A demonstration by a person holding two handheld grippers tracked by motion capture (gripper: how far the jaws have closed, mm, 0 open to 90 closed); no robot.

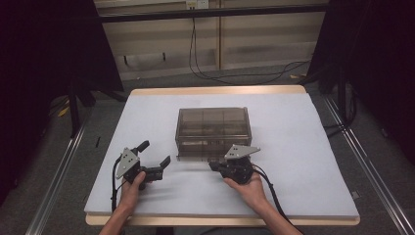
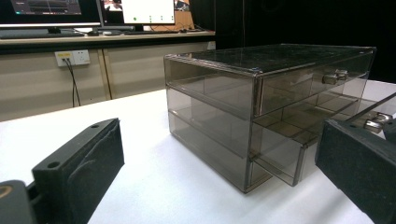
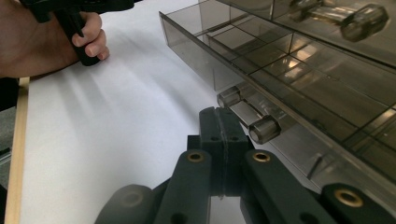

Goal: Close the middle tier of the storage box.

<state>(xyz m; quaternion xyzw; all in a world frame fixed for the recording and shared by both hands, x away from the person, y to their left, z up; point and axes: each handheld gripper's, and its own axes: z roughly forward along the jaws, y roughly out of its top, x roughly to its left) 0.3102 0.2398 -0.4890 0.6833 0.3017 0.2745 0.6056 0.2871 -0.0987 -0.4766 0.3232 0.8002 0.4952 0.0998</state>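
White table (image 1: 303, 161) bears smoky drawer box (image 1: 213, 128).

No text, label, brand, number or sign can be read on anything, and what is displayed on the monitors (image 2: 98, 11) in the left gripper view is too small and blurred to be made out.

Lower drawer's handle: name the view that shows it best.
The right gripper view: the lower drawer's handle sits close and sharp, just off the tips of the shut right gripper. The left gripper view shows it small, partly behind a jaw. In the high view the right gripper covers that spot.
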